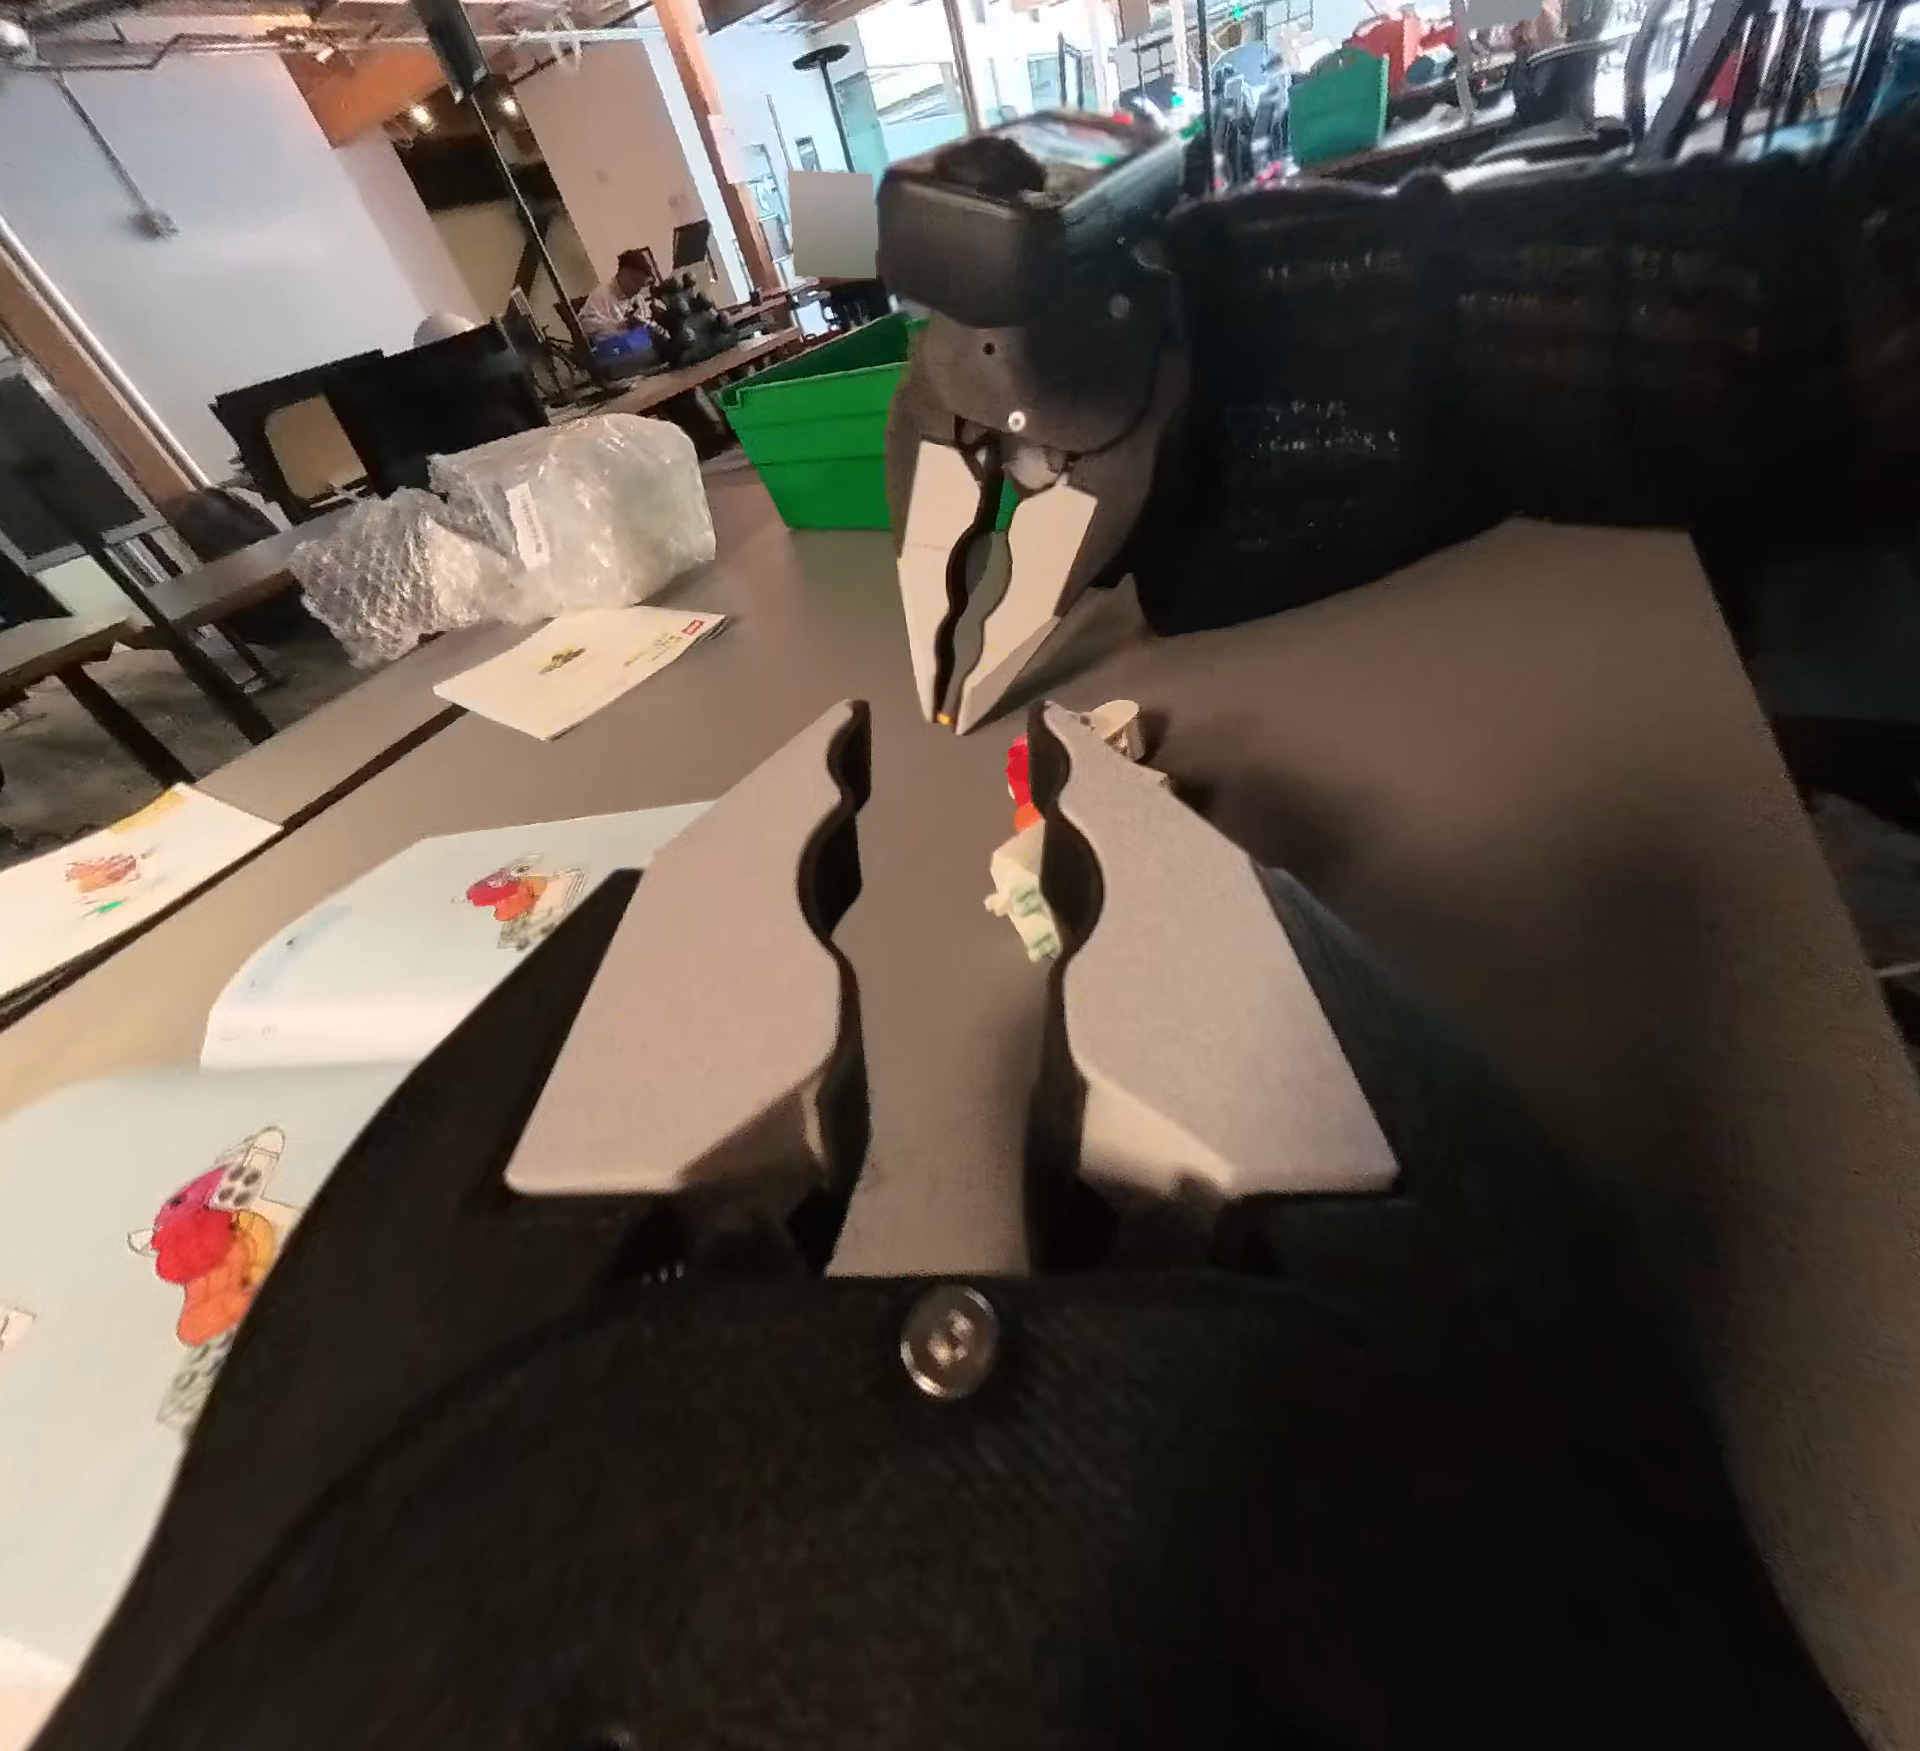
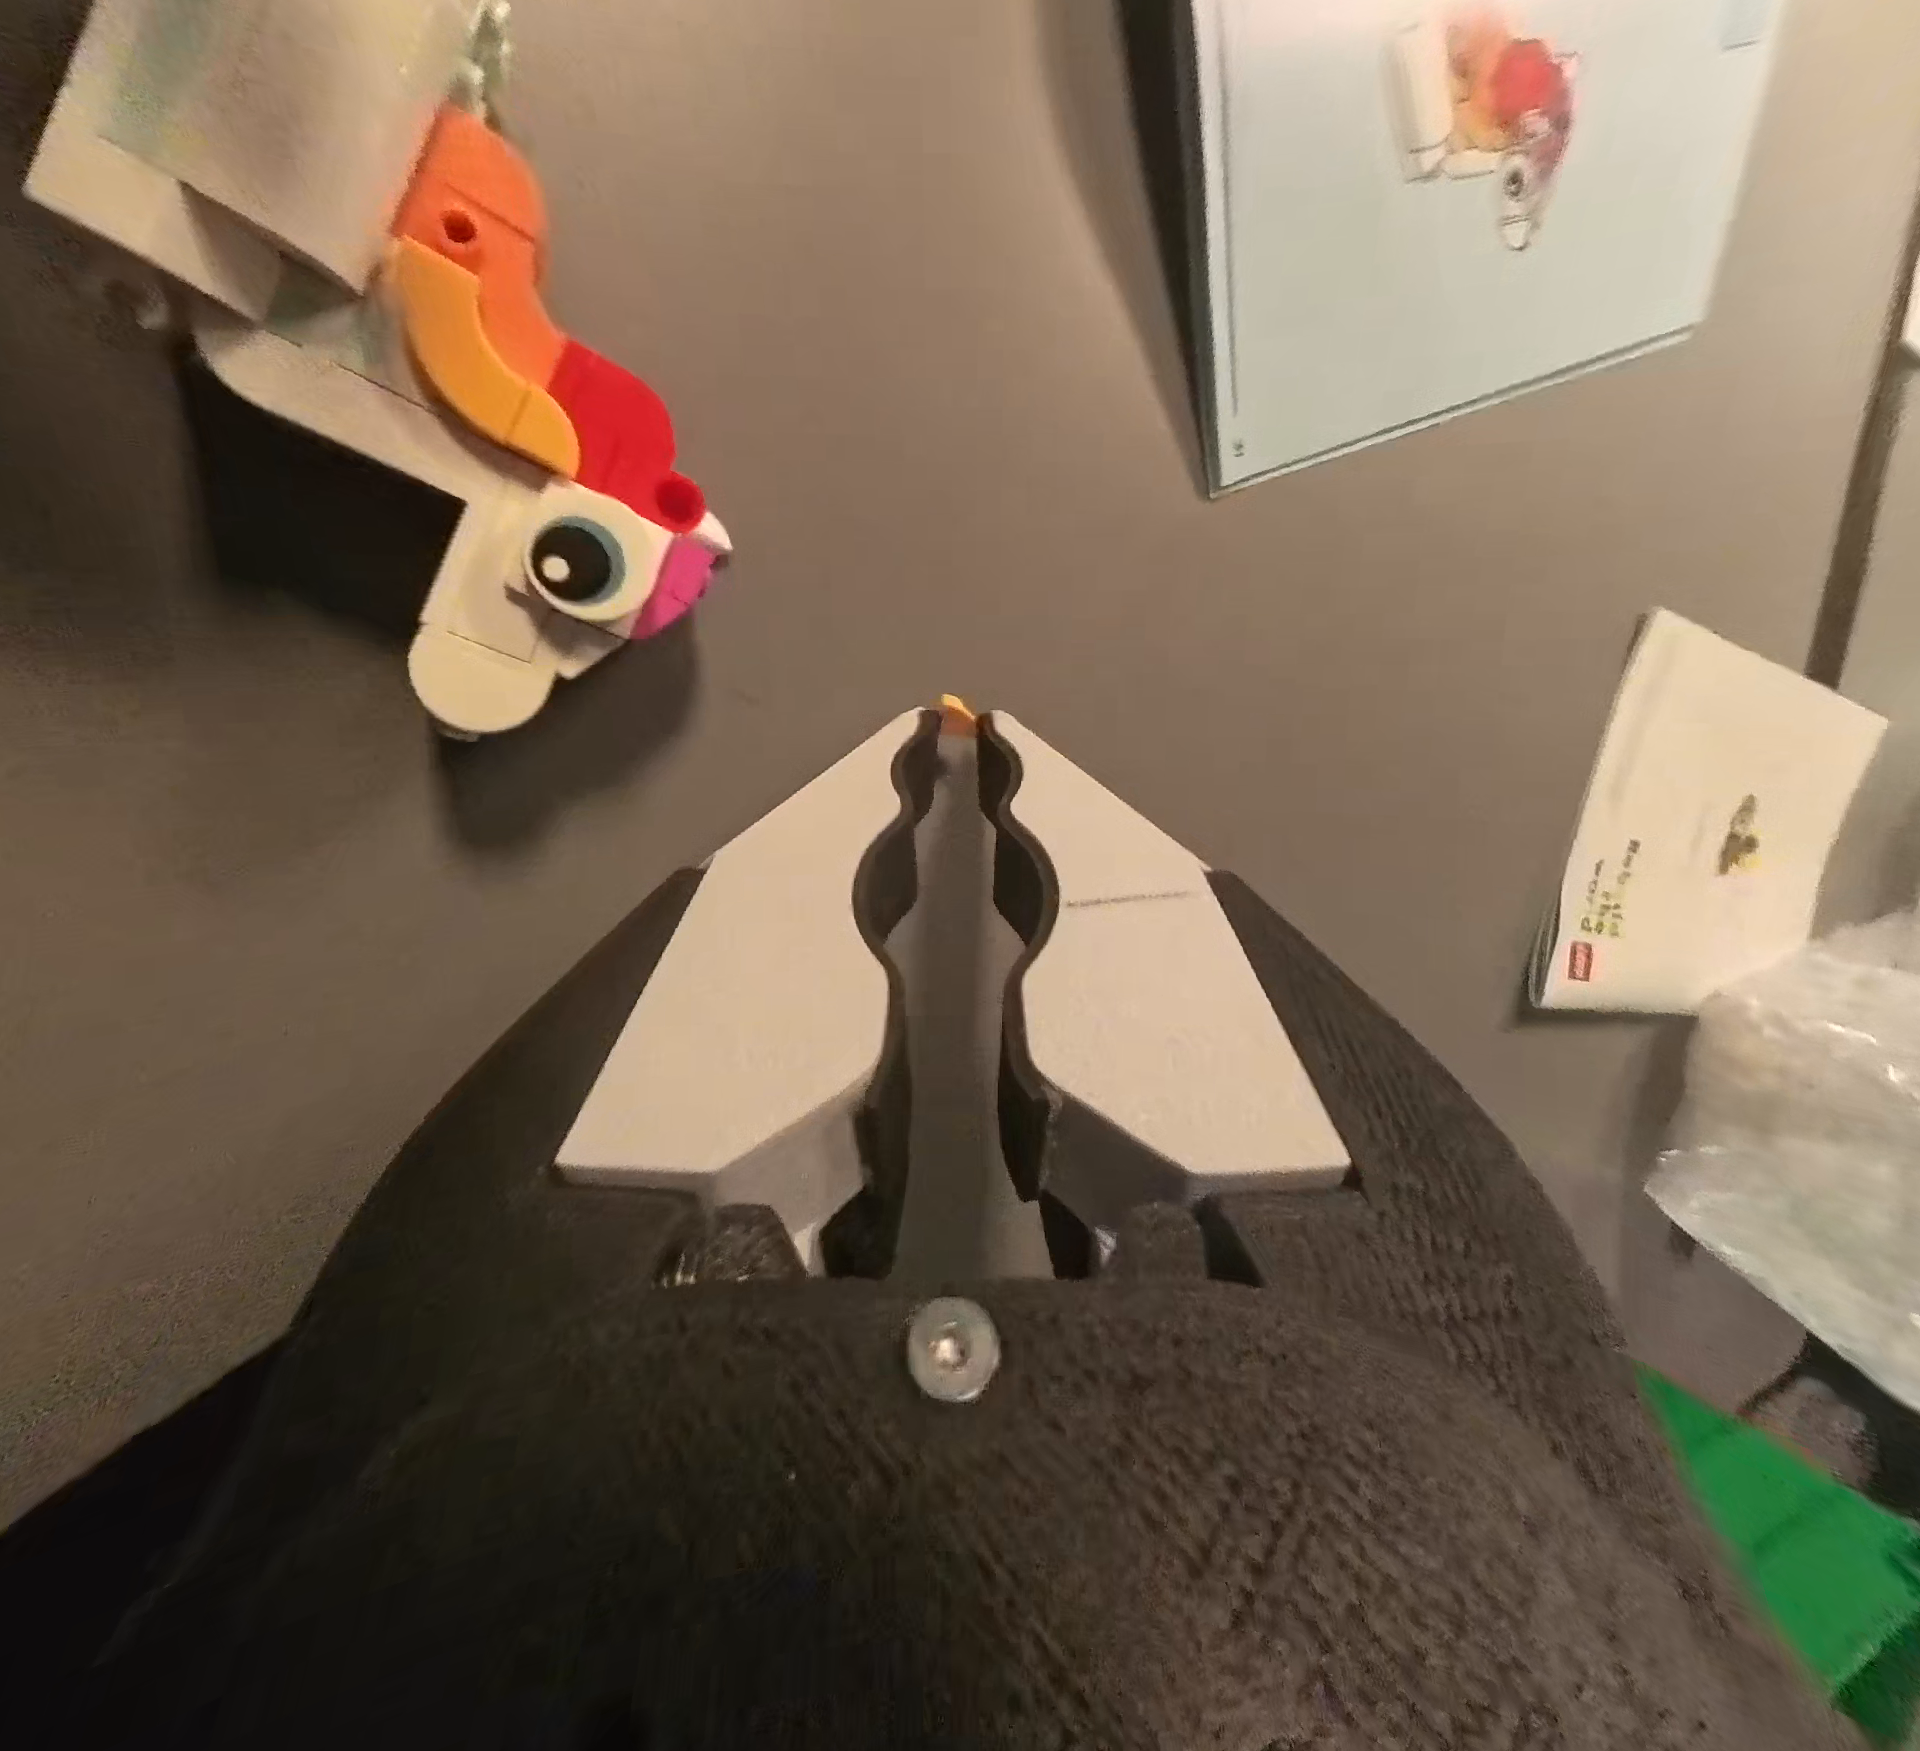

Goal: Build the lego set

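We see right hand-held gripper [image 2: 957,716] pinching a tiny orange piece [image 2: 956,707] | lego model [image 2: 499,413] lies on tabletop [image 2: 935,247] at 10 o'clock, long axis 11-to-5 | left hand-held gripper [image 1: 951,714] spread apart, empty, just beside the model, nearer.

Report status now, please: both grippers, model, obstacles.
Right gripper shut on small orange piece. Left gripper open, empty. Lego animal model on table, untouched. Nothing between.
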`<state>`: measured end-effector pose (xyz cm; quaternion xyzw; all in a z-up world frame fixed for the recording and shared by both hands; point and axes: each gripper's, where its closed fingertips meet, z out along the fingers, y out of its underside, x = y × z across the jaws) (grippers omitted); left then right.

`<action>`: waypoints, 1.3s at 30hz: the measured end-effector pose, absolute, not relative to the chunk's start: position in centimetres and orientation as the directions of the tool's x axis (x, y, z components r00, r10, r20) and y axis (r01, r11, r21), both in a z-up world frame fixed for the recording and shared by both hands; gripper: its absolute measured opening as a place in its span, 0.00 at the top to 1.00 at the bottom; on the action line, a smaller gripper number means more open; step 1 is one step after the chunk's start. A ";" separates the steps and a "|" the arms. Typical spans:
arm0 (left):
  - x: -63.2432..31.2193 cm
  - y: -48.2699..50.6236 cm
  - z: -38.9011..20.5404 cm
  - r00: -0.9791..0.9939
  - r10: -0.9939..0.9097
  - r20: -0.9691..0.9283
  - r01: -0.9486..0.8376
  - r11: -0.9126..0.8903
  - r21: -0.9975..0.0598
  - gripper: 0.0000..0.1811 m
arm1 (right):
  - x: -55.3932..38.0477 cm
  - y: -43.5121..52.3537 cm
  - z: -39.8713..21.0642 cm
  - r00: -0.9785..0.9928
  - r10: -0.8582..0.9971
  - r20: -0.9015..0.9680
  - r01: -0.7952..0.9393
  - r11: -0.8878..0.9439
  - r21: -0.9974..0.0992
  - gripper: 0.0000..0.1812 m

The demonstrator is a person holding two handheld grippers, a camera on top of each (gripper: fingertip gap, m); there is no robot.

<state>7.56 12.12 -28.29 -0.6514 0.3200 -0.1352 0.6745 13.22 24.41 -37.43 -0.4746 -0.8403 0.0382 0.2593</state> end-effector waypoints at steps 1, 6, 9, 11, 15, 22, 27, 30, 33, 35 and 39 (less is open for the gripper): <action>7.5 12.4 -28.3 0.760 -0.598 -0.256 -0.237 0.113 -0.965 0.84 | 13.3 24.2 -37.5 -0.438 0.817 0.374 0.789 0.549 -0.275 0.97; 7.3 12.8 -28.0 0.755 -0.624 -0.203 -0.179 0.103 -0.978 0.83 | 13.5 23.9 -37.6 -0.545 0.797 0.259 0.808 0.582 -0.090 0.97; 7.2 13.6 -28.0 0.742 -0.621 -0.252 -0.215 0.135 -0.967 0.83 | 13.5 23.9 -37.7 -0.579 0.786 0.217 0.803 0.595 -0.011 0.97; 7.4 14.1 -28.1 0.728 -0.624 -0.283 -0.242 0.152 -0.958 0.83 | 13.5 23.8 -37.7 -0.589 0.784 0.194 0.801 0.598 0.017 0.97; 7.6 14.8 -28.1 0.704 -0.633 -0.322 -0.265 0.186 -0.946 0.82 | 13.5 23.8 -37.8 -0.576 0.804 0.145 0.814 0.580 0.017 0.97; 7.2 15.4 -27.8 0.696 -0.666 -0.269 -0.212 0.167 -0.963 0.82 | 13.5 23.8 -37.8 -0.538 0.842 0.039 0.843 0.537 0.037 0.93; 6.7 14.9 -27.1 0.695 -0.672 -0.257 -0.183 0.181 -0.966 0.82 | 13.7 23.4 -37.7 -0.517 0.853 -0.066 0.848 0.521 0.091 0.86; 6.3 14.7 -26.9 0.695 -0.660 -0.286 -0.201 0.204 -0.958 0.82 | 14.3 23.8 -37.4 -0.508 0.859 -0.057 0.849 0.511 0.134 0.85; 5.5 14.7 -26.6 0.699 -0.645 -0.307 -0.211 0.224 -0.951 0.82 | 13.9 24.2 -36.1 -0.427 0.904 0.004 0.904 0.426 0.022 0.84; 4.9 14.8 -26.6 0.702 -0.649 -0.295 -0.198 0.219 -0.955 0.82 | 13.3 24.8 -35.1 -0.321 0.945 0.067 0.935 0.327 -0.138 0.84; 5.3 14.6 -26.8 0.660 -0.730 -0.178 -0.110 0.141 -0.984 0.74 | 11.0 27.4 -32.3 -0.024 0.954 0.298 0.755 0.213 -0.620 0.84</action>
